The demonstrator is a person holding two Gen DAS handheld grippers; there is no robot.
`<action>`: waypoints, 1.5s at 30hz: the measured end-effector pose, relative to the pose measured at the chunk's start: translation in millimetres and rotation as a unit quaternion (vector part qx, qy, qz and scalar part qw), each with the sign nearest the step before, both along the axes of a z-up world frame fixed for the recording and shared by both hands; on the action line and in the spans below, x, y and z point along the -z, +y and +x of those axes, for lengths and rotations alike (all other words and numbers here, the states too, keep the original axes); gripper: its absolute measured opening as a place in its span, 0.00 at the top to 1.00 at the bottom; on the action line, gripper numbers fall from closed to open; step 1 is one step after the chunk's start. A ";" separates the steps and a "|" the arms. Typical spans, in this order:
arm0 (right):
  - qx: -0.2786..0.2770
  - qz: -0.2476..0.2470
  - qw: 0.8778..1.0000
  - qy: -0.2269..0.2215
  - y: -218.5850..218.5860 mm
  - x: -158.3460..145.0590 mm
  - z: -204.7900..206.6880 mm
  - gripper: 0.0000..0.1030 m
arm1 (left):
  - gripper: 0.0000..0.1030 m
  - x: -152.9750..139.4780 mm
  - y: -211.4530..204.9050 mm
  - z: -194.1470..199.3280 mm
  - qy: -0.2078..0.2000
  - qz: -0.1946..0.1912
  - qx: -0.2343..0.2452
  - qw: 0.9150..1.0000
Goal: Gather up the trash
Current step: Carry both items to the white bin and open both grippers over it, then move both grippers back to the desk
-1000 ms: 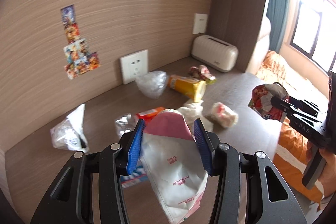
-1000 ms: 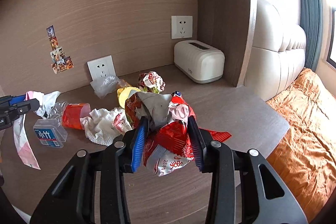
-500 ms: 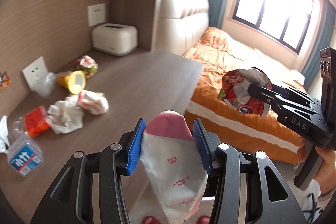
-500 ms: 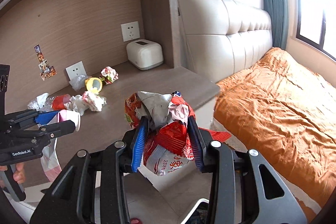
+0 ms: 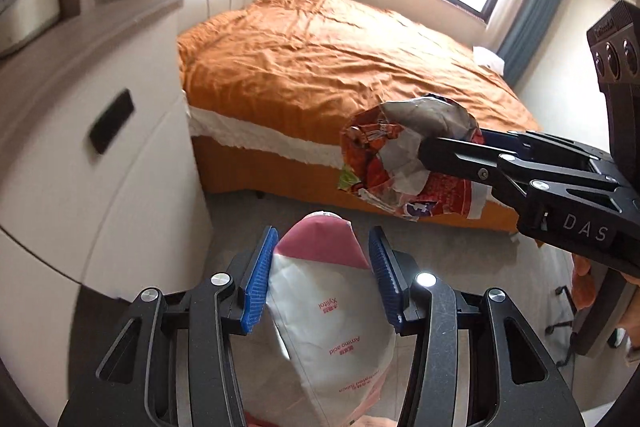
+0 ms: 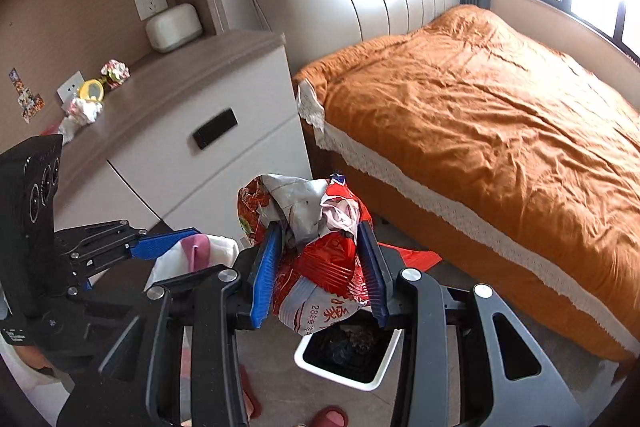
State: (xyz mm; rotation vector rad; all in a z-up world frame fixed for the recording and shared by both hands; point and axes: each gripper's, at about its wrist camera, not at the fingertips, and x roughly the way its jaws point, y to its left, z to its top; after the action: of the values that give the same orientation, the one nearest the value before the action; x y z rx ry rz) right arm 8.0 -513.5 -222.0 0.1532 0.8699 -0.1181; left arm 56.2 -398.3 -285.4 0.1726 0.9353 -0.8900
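My left gripper [image 5: 322, 279] is shut on a white pouch with a pink top [image 5: 326, 311], which hangs down between the blue pads. My right gripper [image 6: 320, 267] is shut on a crumpled red and silver snack bag [image 6: 316, 227]. In the left wrist view that snack bag [image 5: 400, 163] and the right gripper [image 5: 452, 151] reach in from the right. In the right wrist view the left gripper [image 6: 168, 247] with the pouch [image 6: 192, 255] comes in from the left. A white trash bin [image 6: 320, 367] with a dark liner stands on the floor just under the snack bag.
A white nightstand [image 6: 180, 131] with a brown top holds more trash: a crumpled tissue [image 6: 82, 111], a yellow cup [image 6: 92, 91] and a wrapper ball [image 6: 115, 71]. A bed with an orange cover [image 6: 480, 115] fills the right. A red slipper [image 6: 330, 417] is by the bin.
Both grippers swung away from the nightstand top toward the bed and sank toward the floor, each still holding its trash. The white bin has come into the right wrist view.
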 end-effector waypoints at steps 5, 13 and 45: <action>-0.002 0.020 0.999 0.047 -27.1 87.5 -1.8 0.61 | 0.55 99.3 -35.2 -6.7 0.029 0.019 0.027 0.999; -0.011 0.037 0.995 0.096 -46.2 222.7 -0.3 0.61 | 0.54 223.7 -52.6 2.0 0.057 0.042 0.031 0.997; -0.006 -0.012 0.997 0.072 -6.2 136.6 19.5 0.05 | 0.05 108.5 10.3 22.3 0.004 0.025 -0.050 0.998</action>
State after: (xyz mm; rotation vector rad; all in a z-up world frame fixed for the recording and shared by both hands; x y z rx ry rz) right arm 27.5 -519.7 -358.6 0.1177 1.0127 -0.1304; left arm 78.5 -388.0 -394.0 0.1648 0.9656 -0.7763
